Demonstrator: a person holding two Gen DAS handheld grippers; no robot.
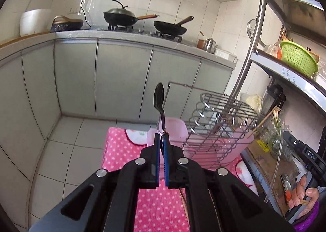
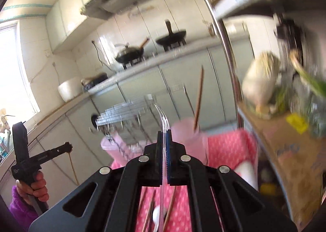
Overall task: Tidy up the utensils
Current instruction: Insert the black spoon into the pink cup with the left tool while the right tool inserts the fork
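Observation:
My left gripper (image 1: 162,136) is shut on the handle of a black spoon (image 1: 159,94), whose bowl stands upright above the pads. It hangs over a pink drainer basket (image 1: 240,142) that holds a wire rack (image 1: 216,122) and a chopstick (image 1: 264,118). My right gripper (image 2: 164,136) is shut on a clear plastic fork (image 2: 163,118) with its tines pointing up; this view is blurred. Below it, several chopsticks (image 2: 170,209) and a white spoon (image 2: 156,215) lie on the pink dotted cloth (image 2: 224,146). One chopstick (image 2: 199,97) stands in the pink holder (image 2: 187,132).
A metal shelf post (image 1: 250,48) and shelves with a green colander (image 1: 297,59) crowd the right side. Grey cabinets (image 1: 122,77) and a counter with two woks (image 1: 120,17) lie beyond. A hand in a purple sleeve (image 1: 303,195) holds the right gripper's grip.

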